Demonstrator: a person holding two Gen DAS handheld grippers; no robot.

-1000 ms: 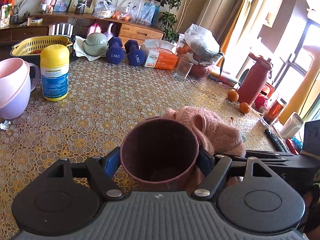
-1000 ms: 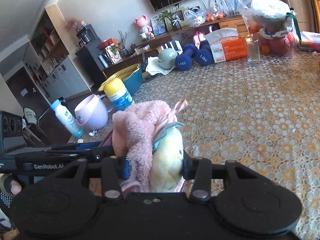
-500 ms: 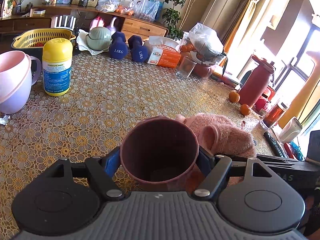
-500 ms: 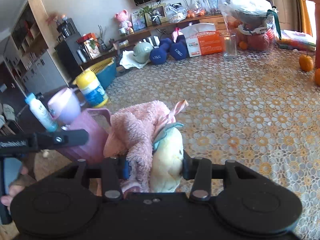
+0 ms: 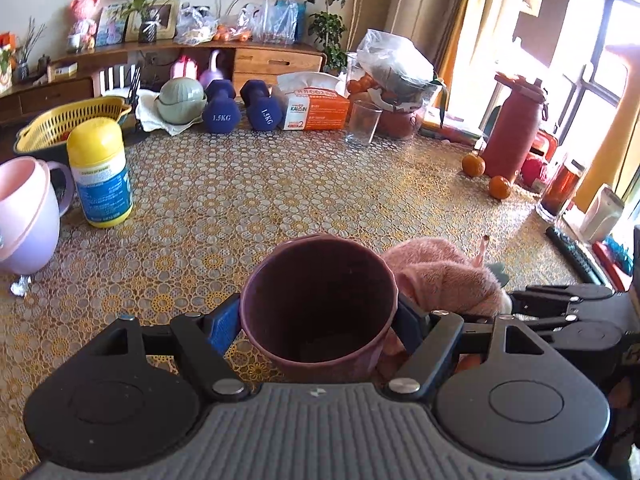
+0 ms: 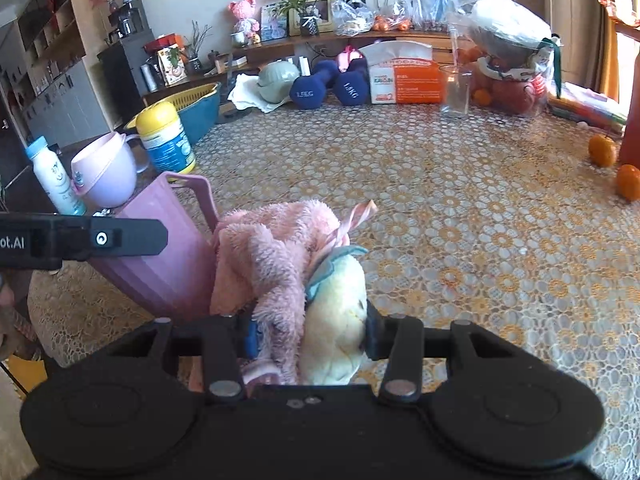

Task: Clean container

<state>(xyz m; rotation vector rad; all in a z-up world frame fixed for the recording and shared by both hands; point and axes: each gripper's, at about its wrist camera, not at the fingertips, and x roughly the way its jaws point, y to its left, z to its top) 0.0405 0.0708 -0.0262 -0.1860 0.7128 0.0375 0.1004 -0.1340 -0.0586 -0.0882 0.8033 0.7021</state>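
A mauve plastic cup (image 5: 318, 304) with a handle sits between the fingers of my left gripper (image 5: 318, 322), which is shut on it; its dark inside faces the camera. In the right wrist view the same cup (image 6: 168, 256) stands tilted at the left, with the left gripper's arm (image 6: 80, 240) across it. My right gripper (image 6: 306, 336) is shut on a fluffy pink and pale yellow cloth (image 6: 288, 264). That cloth (image 5: 444, 276) lies just right of the cup, touching its side, outside the rim.
On the lace-covered table (image 5: 280, 200) stand a yellow-lidded canister (image 5: 100, 176), a pink-and-lilac mug (image 5: 24, 220), two blue dumbbells (image 5: 240, 110), a tissue box (image 5: 316, 108), a glass (image 5: 362, 124), a red bottle (image 5: 516, 132) and two oranges (image 5: 486, 176).
The cloth has slid from behind the cup's rim to its right side. Both cameras have swung, and the cup now shows fully beside the cloth in the right wrist view.
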